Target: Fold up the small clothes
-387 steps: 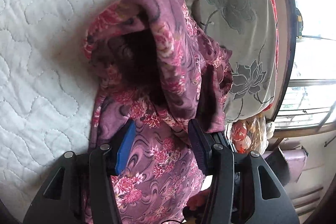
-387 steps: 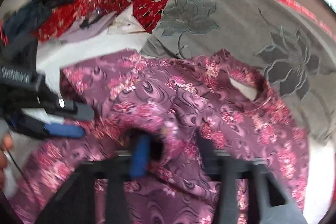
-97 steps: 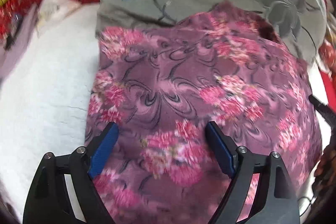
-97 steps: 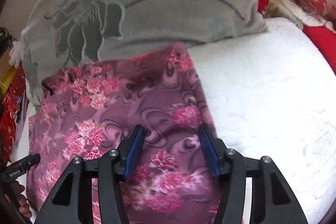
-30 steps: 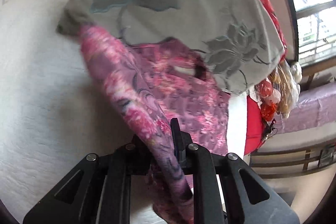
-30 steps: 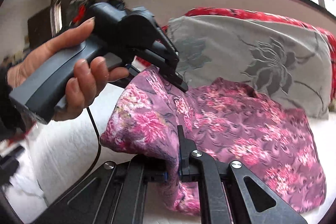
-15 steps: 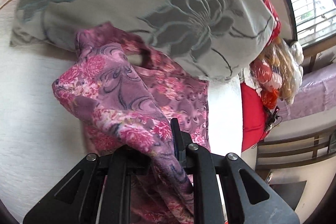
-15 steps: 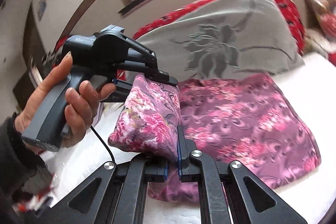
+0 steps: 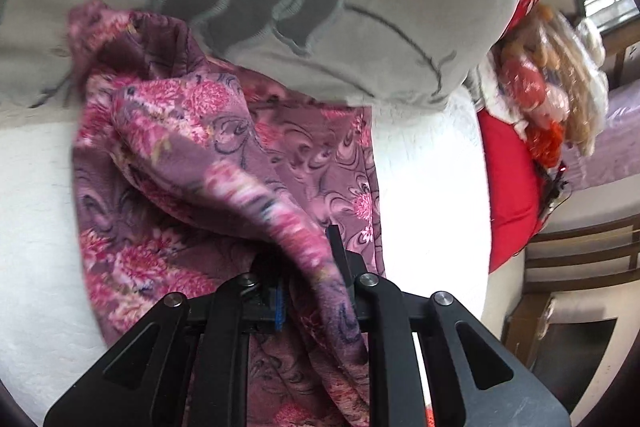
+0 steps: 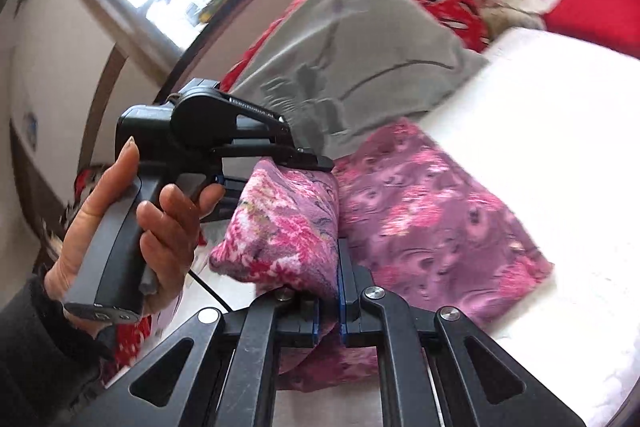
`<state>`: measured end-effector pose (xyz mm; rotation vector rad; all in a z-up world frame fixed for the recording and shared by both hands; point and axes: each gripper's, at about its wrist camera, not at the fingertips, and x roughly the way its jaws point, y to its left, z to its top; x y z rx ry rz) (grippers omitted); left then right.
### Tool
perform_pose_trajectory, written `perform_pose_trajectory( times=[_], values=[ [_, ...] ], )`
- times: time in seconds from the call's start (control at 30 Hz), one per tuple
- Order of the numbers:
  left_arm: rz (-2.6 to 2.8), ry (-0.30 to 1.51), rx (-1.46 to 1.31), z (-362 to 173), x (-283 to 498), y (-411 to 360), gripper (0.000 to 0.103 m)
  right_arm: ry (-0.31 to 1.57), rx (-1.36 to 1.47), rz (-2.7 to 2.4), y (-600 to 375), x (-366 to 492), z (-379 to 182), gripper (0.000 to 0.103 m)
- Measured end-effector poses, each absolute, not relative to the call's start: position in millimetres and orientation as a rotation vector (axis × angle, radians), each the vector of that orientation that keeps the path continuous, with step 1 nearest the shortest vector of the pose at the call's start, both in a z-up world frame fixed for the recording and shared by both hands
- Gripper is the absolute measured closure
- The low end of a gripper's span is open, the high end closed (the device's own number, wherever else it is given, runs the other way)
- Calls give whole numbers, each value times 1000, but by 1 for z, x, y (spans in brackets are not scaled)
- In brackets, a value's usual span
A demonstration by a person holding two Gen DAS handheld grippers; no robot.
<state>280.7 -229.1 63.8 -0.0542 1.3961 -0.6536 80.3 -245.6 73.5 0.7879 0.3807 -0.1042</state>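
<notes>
Both fingers sets clamped tight on one lifted edge of the floral purple garment [image 10: 288,227]: right gripper [image 10: 329,311] pinches it low in its own view, left gripper [image 10: 308,161] pinches the far corner, left hand [image 10: 132,227] on the handle. In the left wrist view the left gripper [image 9: 308,279] has the cloth bunched between its pads. Held edge runs gripper to gripper. The rest of the garment lies flat on the white bed [image 10: 560,131], ahead and to the right of the fingers, touching the grey flowered pillow [image 9: 320,7]. Likely next: carry the edge across onto the flat half. Both hands look equally placed.
</notes>
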Motion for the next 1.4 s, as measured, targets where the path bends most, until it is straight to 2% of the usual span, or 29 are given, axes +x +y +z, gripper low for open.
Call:
perform_pose_trajectory(
  times=[0.17,0.27,0.47,0.53,0.6,0.7,0.77,0.8,0.83,0.87,0.93,1.07,1.23,1.3,1.33,1.37,1.4],
  values=[
    [-614,1404,46,44,274,-262,86,395,930,-159,-271,73,47,97],
    [-616,1382,70,45,268,-269,78,430,1050,-179,-285,72,24,97],
    [-731,1319,-150,85,273,-237,73,495,1170,-213,-292,71,-4,91],
    [-702,1267,-192,96,281,-213,58,505,1139,-249,-291,68,2,89],
    [-652,1253,-234,96,290,-183,54,504,1100,-316,-290,61,13,81],
    [-599,1281,-297,81,301,-139,54,385,1082,-413,-297,36,37,70],
    [-583,1301,-340,67,305,-115,54,279,1041,-439,-306,23,60,55],
    [-573,1312,-363,60,305,-105,54,255,1016,-425,-312,26,70,52],
    [-567,1321,-384,54,305,-99,54,263,967,-361,-322,43,83,42],
    [-567,1327,-403,49,302,-93,54,316,930,-302,-331,64,90,38],
    [-573,1332,-432,42,295,-88,54,477,844,-176,-346,125,96,38],
    [-595,1331,-464,39,285,-83,54,678,674,-102,-353,216,87,38],
    [-609,1312,-434,48,286,-82,54,835,531,-49,-342,267,65,40],
    [-603,1276,-385,56,283,-85,54,854,460,2,-332,268,68,86],
    [-605,1257,-366,58,282,-88,54,816,415,27,-327,262,76,95],
    [-587,1229,-322,61,279,-92,53,779,394,43,-325,256,82,95],
    [-556,1209,-280,60,278,-96,48,726,384,48,-326,247,89,95]
  ],
)
